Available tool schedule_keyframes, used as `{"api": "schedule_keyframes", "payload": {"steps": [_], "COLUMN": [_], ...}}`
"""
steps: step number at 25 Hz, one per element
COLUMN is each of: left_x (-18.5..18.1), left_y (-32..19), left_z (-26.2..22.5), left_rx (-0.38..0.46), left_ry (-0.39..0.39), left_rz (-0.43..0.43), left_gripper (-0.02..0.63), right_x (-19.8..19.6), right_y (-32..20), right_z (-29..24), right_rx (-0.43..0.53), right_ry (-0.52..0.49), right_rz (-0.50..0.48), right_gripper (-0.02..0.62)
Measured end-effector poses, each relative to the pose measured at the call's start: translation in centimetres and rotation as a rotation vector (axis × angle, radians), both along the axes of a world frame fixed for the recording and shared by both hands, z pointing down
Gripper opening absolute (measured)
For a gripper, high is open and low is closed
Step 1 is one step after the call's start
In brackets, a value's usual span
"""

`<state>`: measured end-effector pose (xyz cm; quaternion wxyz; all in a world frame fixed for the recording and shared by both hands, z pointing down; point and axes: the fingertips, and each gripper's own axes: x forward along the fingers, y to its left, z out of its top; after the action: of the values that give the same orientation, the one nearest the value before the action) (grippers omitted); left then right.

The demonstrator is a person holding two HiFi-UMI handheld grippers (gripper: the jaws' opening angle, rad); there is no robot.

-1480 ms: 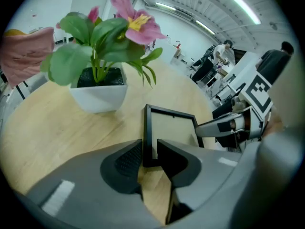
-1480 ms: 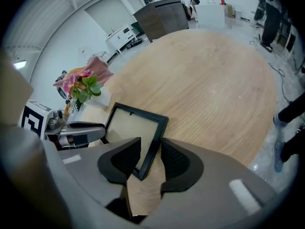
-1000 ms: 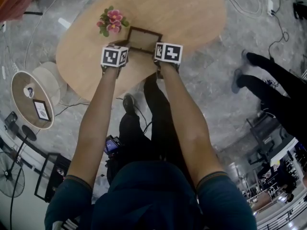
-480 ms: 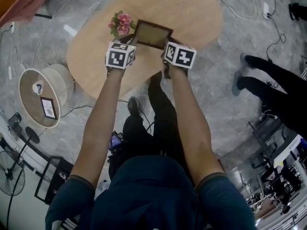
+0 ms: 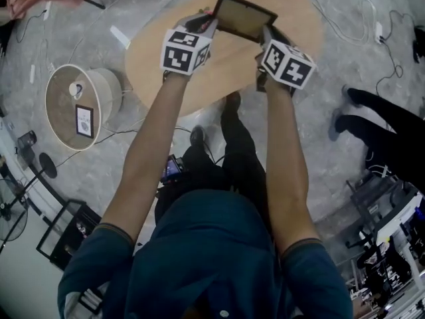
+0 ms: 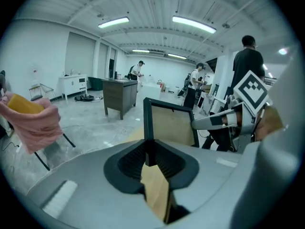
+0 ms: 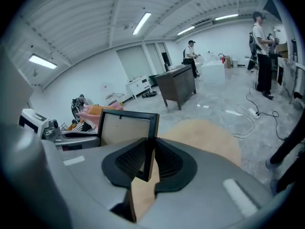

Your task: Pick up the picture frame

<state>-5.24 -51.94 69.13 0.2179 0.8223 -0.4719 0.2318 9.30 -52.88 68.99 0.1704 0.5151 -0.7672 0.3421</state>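
Observation:
The picture frame [image 5: 243, 17], dark with a tan backing, is held up in the air above the oval wooden table [image 5: 219, 68]. My left gripper [image 5: 207, 24] is shut on its left edge and my right gripper [image 5: 263, 37] is shut on its right edge. In the left gripper view the frame [image 6: 172, 125] stands upright with its edge pinched by that gripper [image 6: 147, 151]; the right gripper [image 6: 224, 120] shows across it. In the right gripper view the frame [image 7: 125, 128] is clamped at its side rail by that gripper [image 7: 148, 161], with the table [image 7: 205, 132] below.
A small round side table [image 5: 63, 88] with a little framed picture [image 5: 84, 120] stands on the floor at the left. Another person's legs [image 5: 385, 128] are at the right. Cables [image 5: 339, 8] trail over the floor. A chair with pink cloth [image 6: 28, 120] is nearby.
Both grippers have risen together with the frame, lifting it off the table and up toward the head camera. The pink flowers on the table are no longer in sight.

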Motion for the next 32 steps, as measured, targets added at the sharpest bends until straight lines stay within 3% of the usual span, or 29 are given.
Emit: {"api": "schedule_keyframes", "payload": {"steps": [19, 32], "left_x": [-6.3, -7.8], "left_y": [8.7, 17.1], "left_z": [-32.1, -44.9], "left_rx": [0.481, 0.723], "left_ry": [0.058, 0.066], "left_rz": [-0.028, -0.017], "left_gripper": [0.055, 0.060], "right_x": [-6.3, -8.0], "right_y": [7.6, 15.9], "right_z": [-33.0, -47.1], "right_rx": [0.481, 0.728], "right_ry": [-0.063, -0.046], "right_rz": [-0.099, -0.168], "right_gripper": [0.064, 0.064]}}
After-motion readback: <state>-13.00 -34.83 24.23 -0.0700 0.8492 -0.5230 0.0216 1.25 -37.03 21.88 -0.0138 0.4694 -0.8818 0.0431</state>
